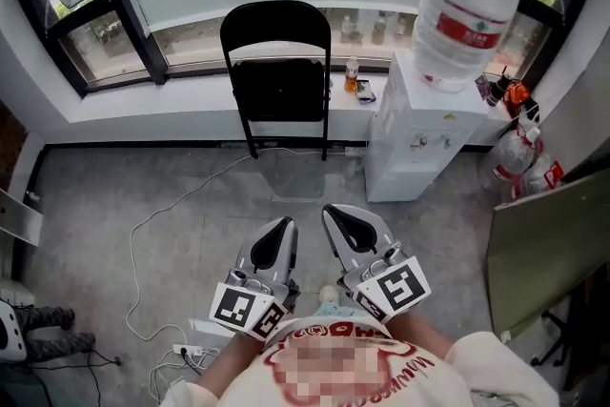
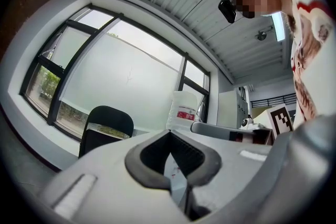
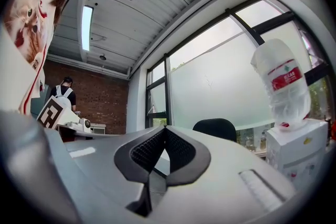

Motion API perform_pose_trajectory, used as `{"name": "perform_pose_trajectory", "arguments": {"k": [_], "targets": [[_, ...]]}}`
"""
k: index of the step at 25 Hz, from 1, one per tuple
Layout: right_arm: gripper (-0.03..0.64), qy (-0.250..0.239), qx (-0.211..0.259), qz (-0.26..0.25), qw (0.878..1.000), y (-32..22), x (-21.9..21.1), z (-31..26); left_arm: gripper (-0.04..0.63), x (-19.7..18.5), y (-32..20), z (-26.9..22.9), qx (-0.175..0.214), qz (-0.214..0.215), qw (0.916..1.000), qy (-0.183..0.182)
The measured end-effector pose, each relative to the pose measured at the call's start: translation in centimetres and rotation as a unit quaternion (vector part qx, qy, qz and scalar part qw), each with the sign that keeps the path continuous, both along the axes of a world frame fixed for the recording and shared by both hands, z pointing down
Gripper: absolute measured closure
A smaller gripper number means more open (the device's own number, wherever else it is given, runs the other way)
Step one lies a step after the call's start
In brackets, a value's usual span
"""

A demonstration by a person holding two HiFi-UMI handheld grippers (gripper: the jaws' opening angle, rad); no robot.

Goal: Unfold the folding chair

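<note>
Left gripper [image 1: 279, 236] and right gripper [image 1: 345, 226] are sitting side by side, each with jaws pressed together on nothing; bare grey floor [image 1: 191, 186] is lying open ahead of both, with a white cable [image 1: 157, 219] trailing ahead-left; the folding chair [image 1: 276, 62] is standing well ahead, apparently folded flat against the window sill [image 1: 191, 38]; a white water dispenser [image 1: 415, 133] is flanking it ahead-right; its bottle [image 1: 467, 10] is bearing a red label, print unreadable.

Level: left hand-held gripper [image 1: 282, 226] and right hand-held gripper [image 1: 334, 213] (both closed).
</note>
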State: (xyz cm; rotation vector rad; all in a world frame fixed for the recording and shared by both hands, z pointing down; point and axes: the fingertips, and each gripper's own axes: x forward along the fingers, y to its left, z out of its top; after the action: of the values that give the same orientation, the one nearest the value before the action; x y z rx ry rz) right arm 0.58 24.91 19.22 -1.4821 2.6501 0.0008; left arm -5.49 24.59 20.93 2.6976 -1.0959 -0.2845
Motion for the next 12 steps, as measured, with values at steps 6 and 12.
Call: {"name": "perform_pose_trajectory", "arguments": {"k": [6,12], "targets": [[0.591,-0.004,-0.009,-0.008,1.0,-2.2,3.9,0.7,0.592,3.7,-2.9,-0.4,0.011,-0.009,0.9999,-0.006],[0.591,-0.012,-0.026,-0.021,0.999,-4.1,4.3,2.1,0.592,3.9,-4.2,0.2,0.004,-0.026,0.9994,-0.022]]}}
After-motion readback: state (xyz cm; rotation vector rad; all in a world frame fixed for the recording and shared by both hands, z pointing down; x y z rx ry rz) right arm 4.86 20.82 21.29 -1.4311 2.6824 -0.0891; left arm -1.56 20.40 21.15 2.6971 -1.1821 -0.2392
